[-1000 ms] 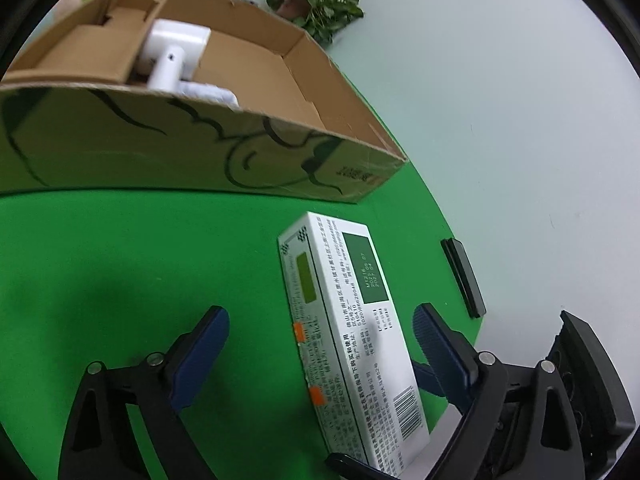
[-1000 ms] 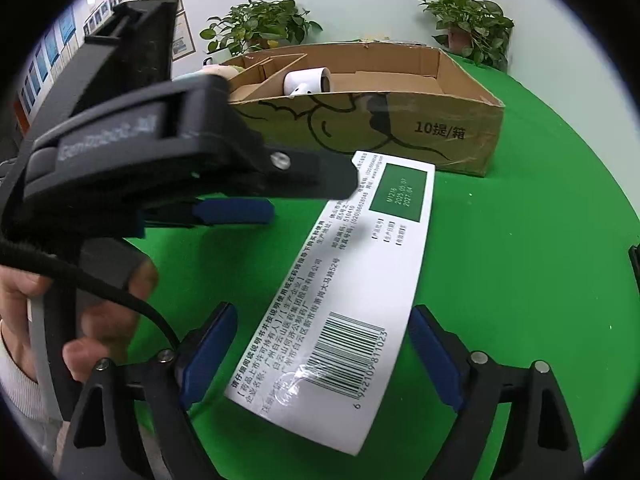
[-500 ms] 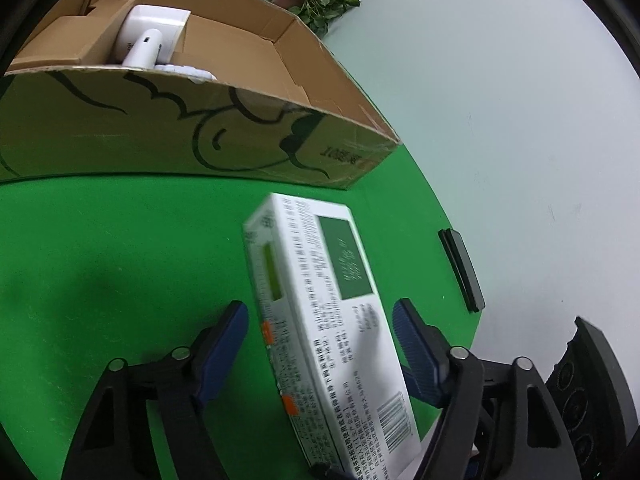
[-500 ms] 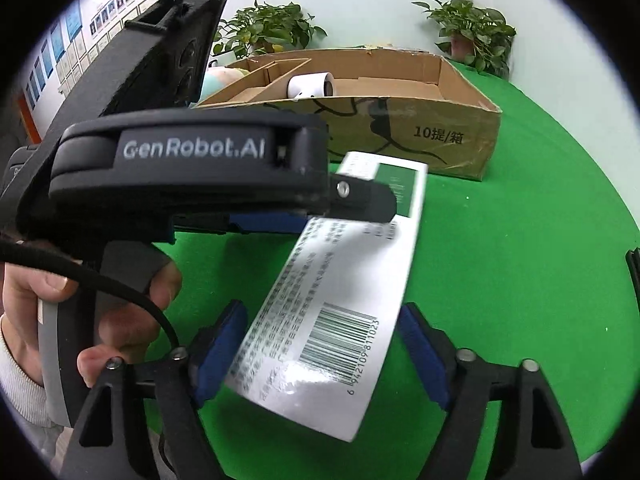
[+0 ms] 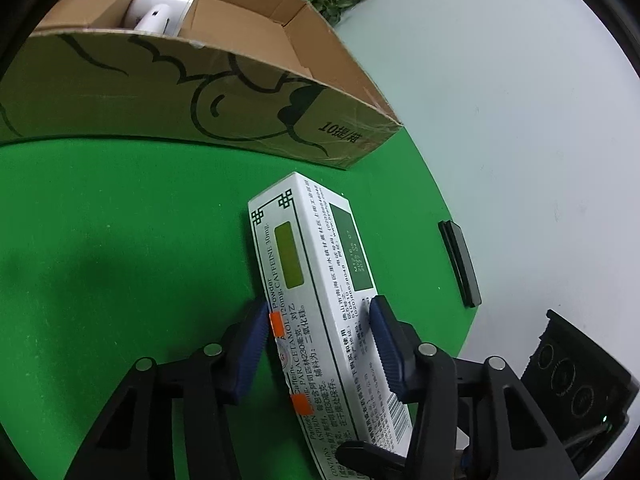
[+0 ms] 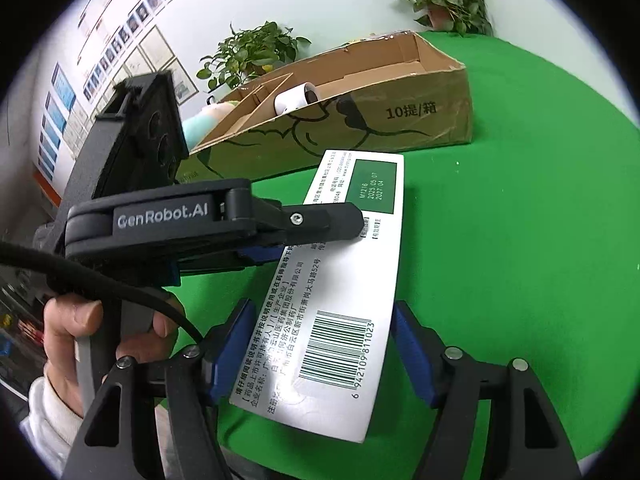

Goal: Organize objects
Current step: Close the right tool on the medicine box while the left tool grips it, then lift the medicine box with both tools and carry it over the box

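A long white medicine box (image 5: 320, 280) with green panels and a barcode lies on the green table, rolled partly onto its long edge. My left gripper (image 5: 320, 306) has its blue pads against both sides of the box's middle, and its jaws are closing. In the right wrist view one of its fingers (image 6: 328, 220) reaches across the box (image 6: 344, 280). My right gripper (image 6: 324, 306) straddles the barcode end; its jaws are closing, with a thin gap still showing at the right pad.
An open cardboard carton (image 5: 240, 92) stands just beyond the box, with a white roll (image 5: 160, 8) and a divider inside. A flat black bar (image 5: 460, 264) lies at the table's right edge. A person's hand (image 6: 80, 340) holds the left gripper's handle. Potted plants (image 6: 252, 52) stand behind.
The left jaws have narrowed from wide apart onto the box's sides, and the box has rolled up onto its edge. The right jaws have narrowed a little and the right view has rolled.
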Motion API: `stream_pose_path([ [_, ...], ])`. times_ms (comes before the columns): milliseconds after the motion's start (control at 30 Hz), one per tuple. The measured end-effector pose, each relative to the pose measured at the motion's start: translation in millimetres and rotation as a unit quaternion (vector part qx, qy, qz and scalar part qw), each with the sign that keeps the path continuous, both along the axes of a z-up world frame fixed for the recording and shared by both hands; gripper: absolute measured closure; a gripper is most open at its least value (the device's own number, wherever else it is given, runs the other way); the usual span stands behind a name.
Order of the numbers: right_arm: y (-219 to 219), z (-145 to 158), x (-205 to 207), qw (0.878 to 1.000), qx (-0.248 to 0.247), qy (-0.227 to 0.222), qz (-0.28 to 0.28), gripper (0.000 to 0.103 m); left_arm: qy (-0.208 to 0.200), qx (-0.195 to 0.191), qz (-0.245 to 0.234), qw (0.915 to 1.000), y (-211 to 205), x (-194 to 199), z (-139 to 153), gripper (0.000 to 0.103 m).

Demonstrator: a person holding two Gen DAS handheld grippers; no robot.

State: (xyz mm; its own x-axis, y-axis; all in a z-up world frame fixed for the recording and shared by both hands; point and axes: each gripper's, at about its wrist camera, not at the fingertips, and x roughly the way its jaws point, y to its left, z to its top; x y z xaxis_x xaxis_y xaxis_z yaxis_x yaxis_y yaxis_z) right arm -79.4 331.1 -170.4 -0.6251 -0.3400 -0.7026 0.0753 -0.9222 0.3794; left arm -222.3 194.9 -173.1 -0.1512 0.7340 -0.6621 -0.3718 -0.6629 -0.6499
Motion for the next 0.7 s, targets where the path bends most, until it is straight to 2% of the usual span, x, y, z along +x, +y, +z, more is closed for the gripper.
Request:
stream_pose_path([
  [167, -3, 5, 12, 1.0, -0.002, 0.009, -0.006, 0.035, 0.012, 0.006, -0.004, 0.9999, 0, -2, 10, 0.06],
  [333, -11, 22, 16, 0.999, 0.016, 0.045, -0.016, 0.039, 0.062, 0.009, 0.003, 0.9981, -6, -2, 41, 0.061],
  [533, -19, 60, 11, 0.993, 0.04, 0.111, -0.019, 0.04, 0.117, 0.026, 0.012, 0.9927, -13, -15, 93, 0.062],
  [700, -19, 96, -2, 0.986, 0.06, 0.154, -0.021, 0.041, 0.185, 0.031, 0.02, 0.982, -14, -26, 147, 0.062],
])
